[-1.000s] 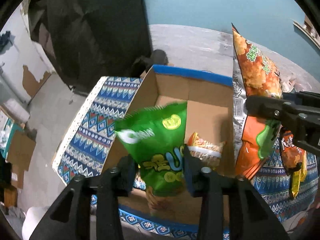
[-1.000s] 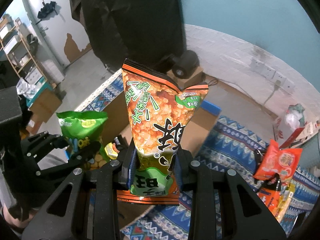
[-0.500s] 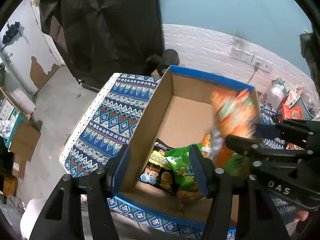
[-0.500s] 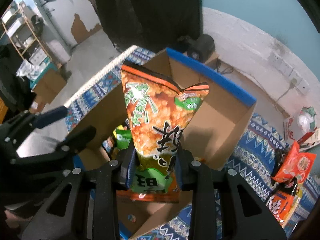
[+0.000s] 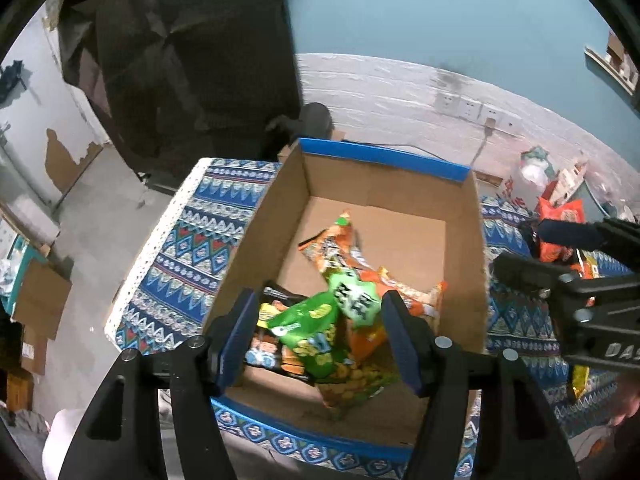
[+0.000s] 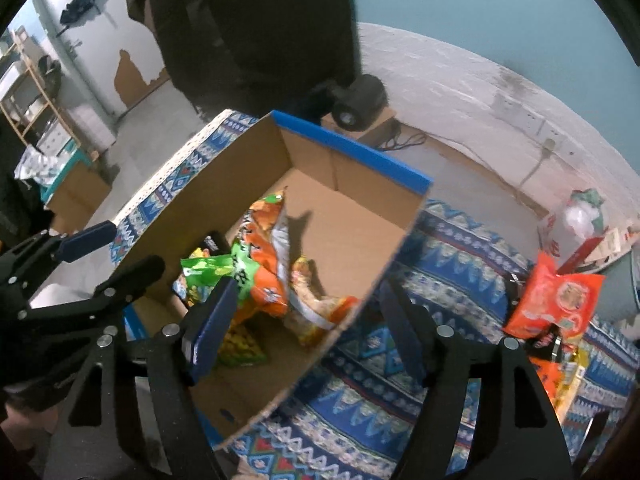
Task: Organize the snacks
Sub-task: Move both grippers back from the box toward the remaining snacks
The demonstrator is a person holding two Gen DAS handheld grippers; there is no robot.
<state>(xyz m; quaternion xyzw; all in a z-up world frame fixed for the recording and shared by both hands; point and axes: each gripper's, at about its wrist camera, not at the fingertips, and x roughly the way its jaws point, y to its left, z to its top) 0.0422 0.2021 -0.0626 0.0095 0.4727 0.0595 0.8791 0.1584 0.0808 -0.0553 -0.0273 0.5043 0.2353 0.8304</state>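
An open cardboard box (image 5: 400, 184) (image 6: 224, 176) with a blue rim stands on a patterned blue cloth (image 5: 192, 240) (image 6: 460, 248). Inside lie a green snack bag (image 5: 316, 332) (image 6: 204, 268), a large orange bag (image 5: 336, 252) (image 6: 264, 248) and other packets. My left gripper (image 5: 320, 336) is open and empty above the box's near end; it also shows in the right wrist view (image 6: 116, 248). My right gripper (image 6: 308, 328) is open and empty above the box's right wall; it also shows in the left wrist view (image 5: 532, 248).
More snack bags, orange and red (image 6: 556, 300) (image 5: 560, 220), lie on the cloth right of the box. A dark curtain (image 5: 192, 60) hangs behind. A wall with sockets (image 5: 460, 104) runs at the back. The cloth's white edge (image 5: 160, 240) drops to the floor at left.
My left gripper let the green bag fall into the box, then my right gripper opened and dropped the orange bag in. Both are now empty.
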